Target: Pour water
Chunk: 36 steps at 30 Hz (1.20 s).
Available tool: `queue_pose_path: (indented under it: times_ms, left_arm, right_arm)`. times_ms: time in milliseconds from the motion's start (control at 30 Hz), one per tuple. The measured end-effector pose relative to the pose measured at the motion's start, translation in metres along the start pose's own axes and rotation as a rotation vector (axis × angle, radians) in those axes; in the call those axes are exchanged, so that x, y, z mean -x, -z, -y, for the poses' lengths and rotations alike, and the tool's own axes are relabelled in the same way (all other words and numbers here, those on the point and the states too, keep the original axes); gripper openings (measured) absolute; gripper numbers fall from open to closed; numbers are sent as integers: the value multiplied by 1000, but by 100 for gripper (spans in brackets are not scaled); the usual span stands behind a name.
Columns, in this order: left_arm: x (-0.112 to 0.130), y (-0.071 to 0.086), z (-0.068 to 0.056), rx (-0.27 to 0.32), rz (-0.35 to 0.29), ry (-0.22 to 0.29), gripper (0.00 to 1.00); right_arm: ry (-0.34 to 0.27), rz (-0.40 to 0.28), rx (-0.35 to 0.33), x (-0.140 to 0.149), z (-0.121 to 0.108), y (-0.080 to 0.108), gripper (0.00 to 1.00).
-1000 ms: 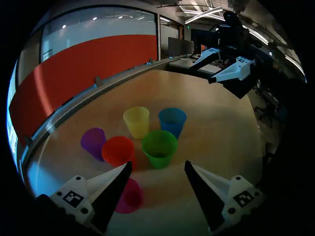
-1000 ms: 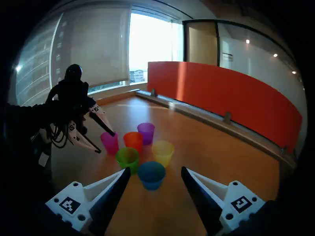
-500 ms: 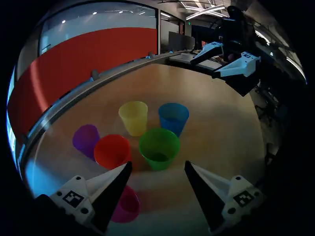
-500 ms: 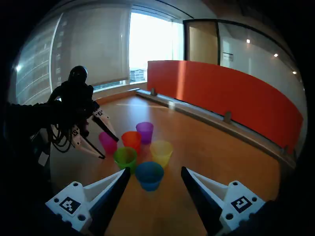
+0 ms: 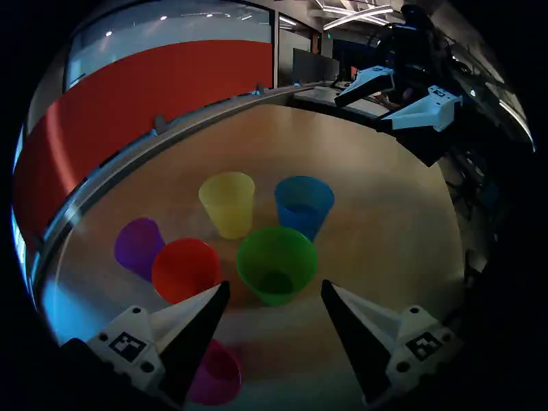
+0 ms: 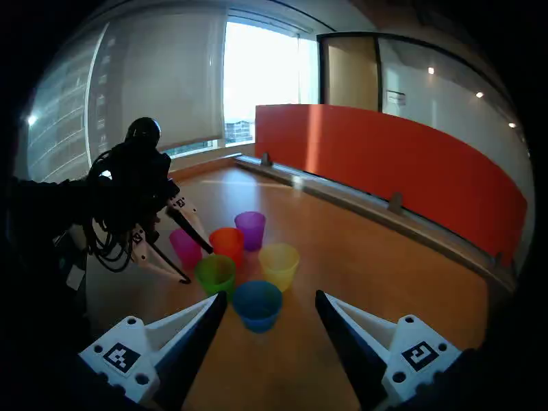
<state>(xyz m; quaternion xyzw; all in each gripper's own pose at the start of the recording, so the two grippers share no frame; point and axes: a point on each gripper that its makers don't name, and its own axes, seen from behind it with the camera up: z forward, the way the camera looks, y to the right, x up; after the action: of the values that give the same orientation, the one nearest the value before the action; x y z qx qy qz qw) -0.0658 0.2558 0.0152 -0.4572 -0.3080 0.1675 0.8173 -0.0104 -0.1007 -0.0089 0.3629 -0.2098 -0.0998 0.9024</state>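
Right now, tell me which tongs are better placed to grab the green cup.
Left, most likely. The left tongs are open with the green cup centred just ahead of their tips; the right tongs face the blue cup instead.

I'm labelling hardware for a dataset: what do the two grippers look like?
The left gripper and right gripper look alike: two white, wedge-shaped fingers with black inner faces tapering to points, each bearing a square black-and-white marker. In the right gripper view, the left gripper's body looks black, with looped black cables hanging from it.
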Motion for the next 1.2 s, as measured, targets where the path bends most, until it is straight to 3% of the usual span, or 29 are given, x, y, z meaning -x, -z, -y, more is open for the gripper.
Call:
queue_pose_path:
  times_ms: [567,967,1200]
  left_arm:
    - [-12,-20,-4,1,-2,1,99]
    - [-14,-27,1,-40,1,-29,99]
    - [-14,-29,-3,-42,-3,-51,92]
  right_arm:
    - [6,1,10,-2,-4,2,100]
    - [6,0,15,1,-6,3,100]
    - [6,0,16,1,-6,4,100]
